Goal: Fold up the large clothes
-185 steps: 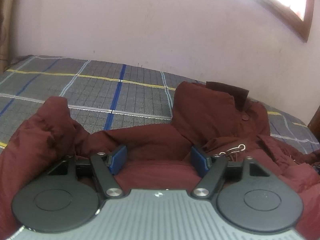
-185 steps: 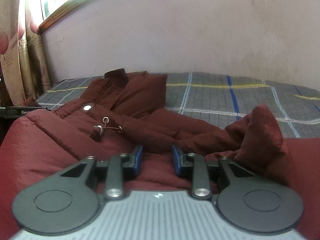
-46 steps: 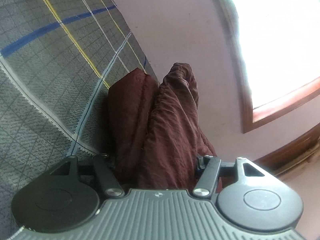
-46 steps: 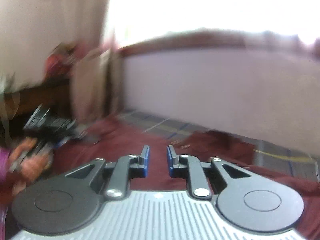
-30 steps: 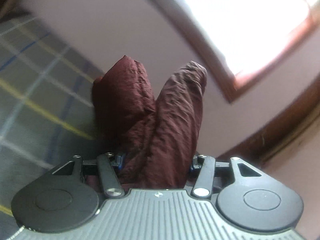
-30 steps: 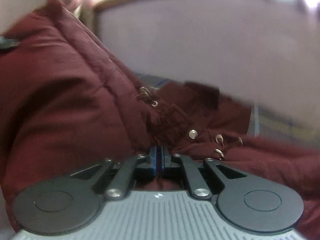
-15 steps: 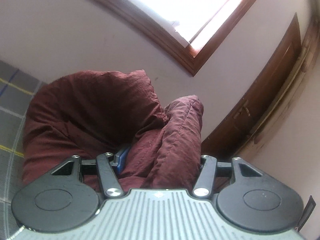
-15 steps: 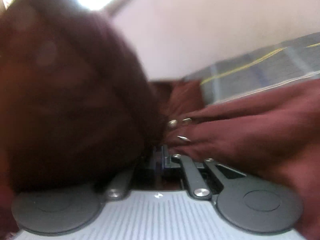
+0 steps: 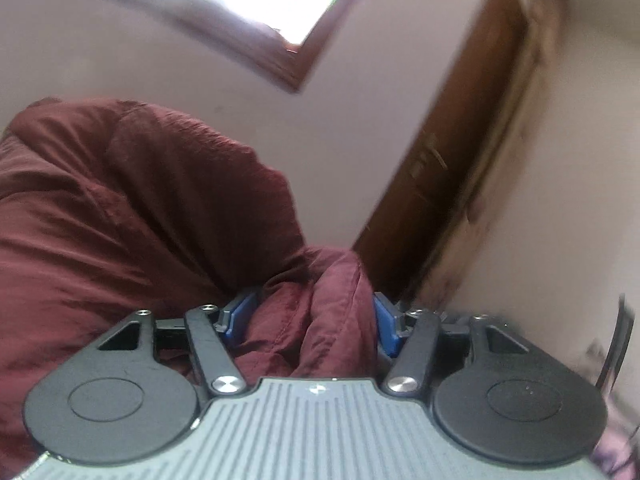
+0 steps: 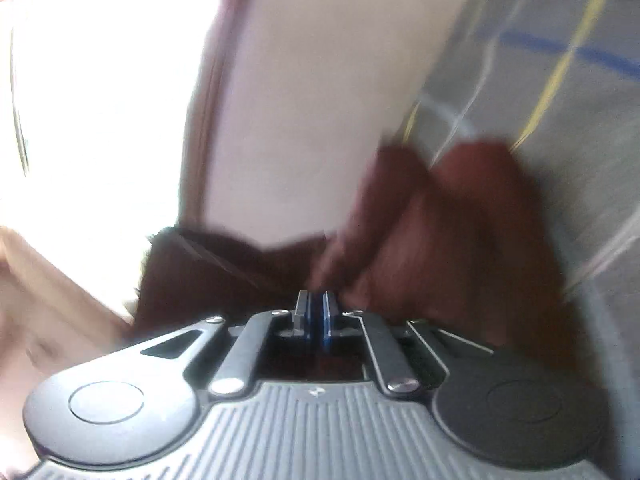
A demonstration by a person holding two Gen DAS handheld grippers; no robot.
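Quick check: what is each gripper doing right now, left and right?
Left gripper: shut on a thick bunch of the maroon jacket, pads wide apart.
Right gripper: pads nearly together, pinching a thin edge of the jacket.

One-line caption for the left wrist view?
Left hand-held gripper clamps a thick bunch of maroon jacket, wall and wooden door behind.

Crinkled maroon cloth with a faint sheen on the jacket [image 9: 132, 216], stitched seams showing near the left gripper [image 9: 310, 320]. Matt black plastic on that gripper's arms, bright metal at the pivot screws, ribbed grey plastic on the body, smooth blue on the pads [image 9: 236, 314]. Same black plastic, metal screws and blue pads on the right gripper [image 10: 315, 312]. Dark brown wood on the door [image 9: 452, 168] and window frame [image 9: 280, 64]. Matt plaster wall [image 9: 360, 92]. Woven grey checked bedsheet [image 10: 580, 120], blurred.
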